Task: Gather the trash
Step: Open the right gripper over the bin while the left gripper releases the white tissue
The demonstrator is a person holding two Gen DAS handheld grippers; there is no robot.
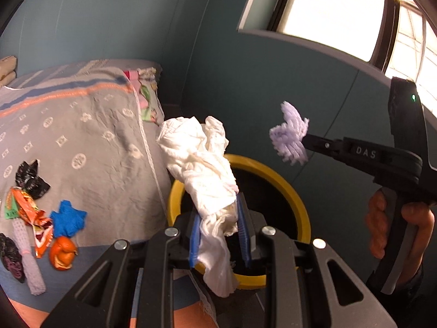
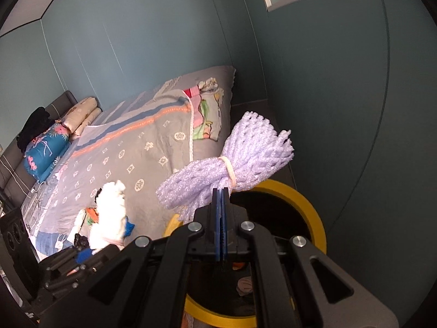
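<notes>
My left gripper (image 1: 218,209) is shut on a crumpled white tissue (image 1: 199,158), which hangs over the near left rim of a yellow-rimmed black bin (image 1: 275,172). To the right, my right gripper (image 1: 306,139) is shut on a bundle of purple foam net (image 1: 291,134), held above the bin's far side. In the right wrist view the blue pads of this gripper (image 2: 221,191) pinch the purple foam net (image 2: 235,158), tied with a rubber band, over the bin (image 2: 303,196). More trash lies on the bed: an orange wrapper (image 1: 30,210), a blue scrap (image 1: 68,218) and orange peel (image 1: 62,254).
The bed (image 1: 95,136) with its grey patterned cover stands left of the bin, and a teal wall (image 1: 245,82) stands behind it. A black wrapper (image 1: 30,177) and white foam net (image 1: 30,270) also lie on the cover. Pillows (image 2: 82,114) sit at the head. A hand (image 1: 382,227) grips the right handle.
</notes>
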